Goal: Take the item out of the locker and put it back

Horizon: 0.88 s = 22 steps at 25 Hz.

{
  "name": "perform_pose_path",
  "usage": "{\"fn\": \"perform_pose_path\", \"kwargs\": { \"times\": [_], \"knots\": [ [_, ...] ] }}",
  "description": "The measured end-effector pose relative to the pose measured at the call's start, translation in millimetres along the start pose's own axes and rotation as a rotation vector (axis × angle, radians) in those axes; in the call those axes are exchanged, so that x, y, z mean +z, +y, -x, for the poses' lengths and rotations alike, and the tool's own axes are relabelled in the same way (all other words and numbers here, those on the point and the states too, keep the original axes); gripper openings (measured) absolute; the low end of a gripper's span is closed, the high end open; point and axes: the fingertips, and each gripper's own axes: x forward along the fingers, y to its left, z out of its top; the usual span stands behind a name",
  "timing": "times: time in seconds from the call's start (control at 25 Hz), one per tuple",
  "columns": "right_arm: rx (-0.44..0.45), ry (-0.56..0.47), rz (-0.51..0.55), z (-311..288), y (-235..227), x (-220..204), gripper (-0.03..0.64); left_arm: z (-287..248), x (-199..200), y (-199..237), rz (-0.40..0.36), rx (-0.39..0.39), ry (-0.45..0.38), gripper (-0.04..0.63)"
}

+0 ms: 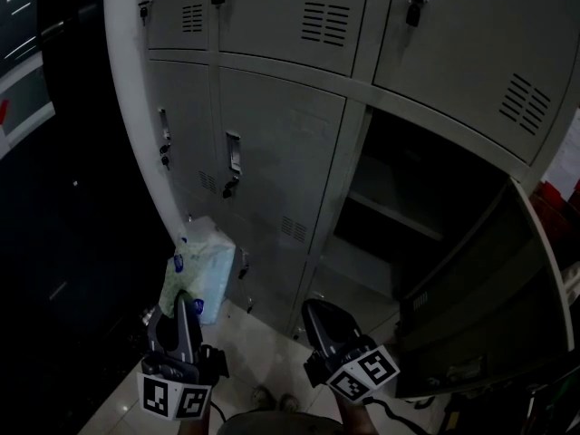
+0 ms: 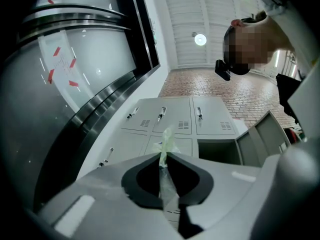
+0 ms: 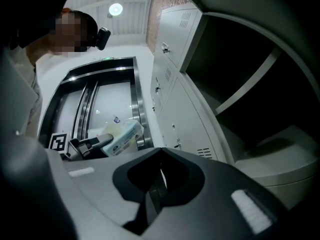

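Between left tool (image 1: 185, 297) jaws: tissue pack (image 1: 201, 272), wrapper edge pinched.

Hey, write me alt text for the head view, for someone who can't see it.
The left gripper holds a tissue pack by its wrapper in front of grey lockers. The right gripper, shut and empty, is beside it, near an open locker whose door stands wide.

No readable text anywhere, blue print on the tissue pack (image 1: 199, 275) too blurred
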Motion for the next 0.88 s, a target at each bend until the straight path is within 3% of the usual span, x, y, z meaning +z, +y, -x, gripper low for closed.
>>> {"fn": "perform_pose_path", "kwargs": {
  "times": [0.32, 0.44, 0.68, 0.88],
  "knots": [
    [-0.022, -0.009, 0.005, 3, -8, 4, -0.004, 0, -5, 3, 0.019, 0.013, 0.013, 0.009],
    [-0.027, -0.003, 0.003, 3, -8, 2, -0.004, -8, -3, -4, 0.062, -0.018, 0.0, 0.009],
    [-0.057, 0.0, -0.006, 12, -11, -1, -0.004, -91, 3, -103, 0.12, -0.344, -0.017, 0.009],
    [-0.139, -0.032, -0.003, 36, -28, 9, -0.004, -173, -29, -188, 0.097, -0.515, 0.093, 0.009]
  ]
}}
